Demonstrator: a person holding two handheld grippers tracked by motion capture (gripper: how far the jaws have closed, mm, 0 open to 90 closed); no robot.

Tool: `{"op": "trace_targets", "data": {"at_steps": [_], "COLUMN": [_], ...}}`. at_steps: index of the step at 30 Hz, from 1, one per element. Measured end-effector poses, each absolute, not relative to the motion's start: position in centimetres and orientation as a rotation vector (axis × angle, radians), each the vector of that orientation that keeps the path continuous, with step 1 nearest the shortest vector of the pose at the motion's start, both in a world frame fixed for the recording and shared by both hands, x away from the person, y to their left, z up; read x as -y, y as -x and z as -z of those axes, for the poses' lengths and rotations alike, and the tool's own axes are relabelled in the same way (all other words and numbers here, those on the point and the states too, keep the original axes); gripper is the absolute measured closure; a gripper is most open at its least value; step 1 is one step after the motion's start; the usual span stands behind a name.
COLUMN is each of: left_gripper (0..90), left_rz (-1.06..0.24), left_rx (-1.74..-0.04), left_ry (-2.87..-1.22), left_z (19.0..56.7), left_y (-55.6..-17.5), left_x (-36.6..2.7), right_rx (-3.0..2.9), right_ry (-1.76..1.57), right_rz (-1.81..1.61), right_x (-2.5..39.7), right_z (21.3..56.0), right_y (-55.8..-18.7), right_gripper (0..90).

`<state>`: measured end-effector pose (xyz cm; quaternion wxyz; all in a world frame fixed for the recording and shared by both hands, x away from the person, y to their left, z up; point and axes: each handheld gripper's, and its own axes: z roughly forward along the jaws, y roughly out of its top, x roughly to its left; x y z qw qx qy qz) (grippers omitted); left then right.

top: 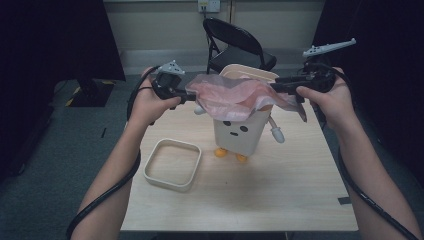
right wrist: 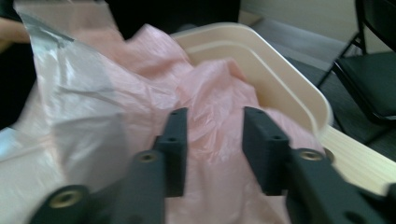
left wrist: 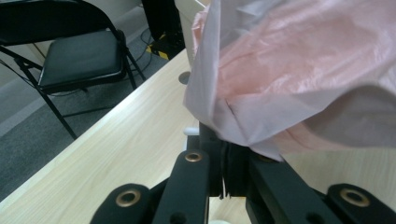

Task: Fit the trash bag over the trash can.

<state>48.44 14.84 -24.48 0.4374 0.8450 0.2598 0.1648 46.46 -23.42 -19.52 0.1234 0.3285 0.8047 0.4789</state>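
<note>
Grey carpet and a pale wall surround the wooden bench (top: 280, 195) in the high view, with a black folding chair (top: 235, 45) behind its far edge. On the bench stands a cream bin (top: 239, 131) with a small face, orange feet and stubby white arms. A pink plastic bag (top: 232, 97) is spread above and across its open top. The left hand-held gripper (top: 186, 96) holds the bag's left edge, and the right hand-held gripper (top: 277, 89) is at the bag's right edge. Both of the person's hands are raised over the far half of the bench. A cream square ring-shaped frame (top: 172, 164) lies flat on the bench, near the bin and to its front left, not touching it.

From the left gripper view, the two black jaws are pressed together with a thin fold of the pink bag (left wrist: 299, 79) caught between them. The bag billows up and to the right. The bench top (left wrist: 116, 144) runs beneath, and the folding chair (left wrist: 70, 56) stands on the carpet beyond it.

From the right gripper view, the jaws stand apart, with pink film showing in the gap between them; whether they touch the film cannot be told. The bag (right wrist: 140, 93) drapes into the bin, whose cream rounded rim (right wrist: 280, 79) curves behind it.
</note>
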Motion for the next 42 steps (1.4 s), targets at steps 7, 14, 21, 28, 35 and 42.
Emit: {"op": "trace_targets", "data": {"at_steps": [7, 14, 21, 28, 35, 42], "left_gripper": [88.6, 76.7, 41.7, 32.4, 29.5, 38.4], "left_rz": [-0.429, -0.357, -0.316, -0.269, -0.199, -0.167], "left_rx": [-0.643, -0.649, -0.626, -0.556, -0.521, -0.584], "left_ry": [-2.085, -2.037, -2.073, -2.095, -2.056, -1.952], "left_z": [24.3, 24.7, 25.6, 26.2, 25.9, 25.5], "left_y": [-48.5, -48.3, -47.4, -46.7, -46.3, -46.8], "left_x": [-14.7, -15.4, -15.9, -15.9, -15.2, -15.0], "right_rx": [-2.420, -2.558, -2.579, -2.571, -2.562, -2.557], "right_ry": [-0.859, -0.756, -0.769, -0.785, -0.792, -0.791], "right_rz": [-1.430, -1.262, -1.217, -1.213, -1.208, -1.210], "right_x": [20.0, 17.4, 17.2, 17.5, 17.6, 17.5], "right_z": [19.1, 20.2, 20.9, 21.2, 21.0, 21.0], "right_y": [-46.5, -46.6, -46.8, -46.8, -46.8, -46.7], "right_gripper": [52.3, 64.1, 69.1, 68.7, 68.6, 68.9]}}
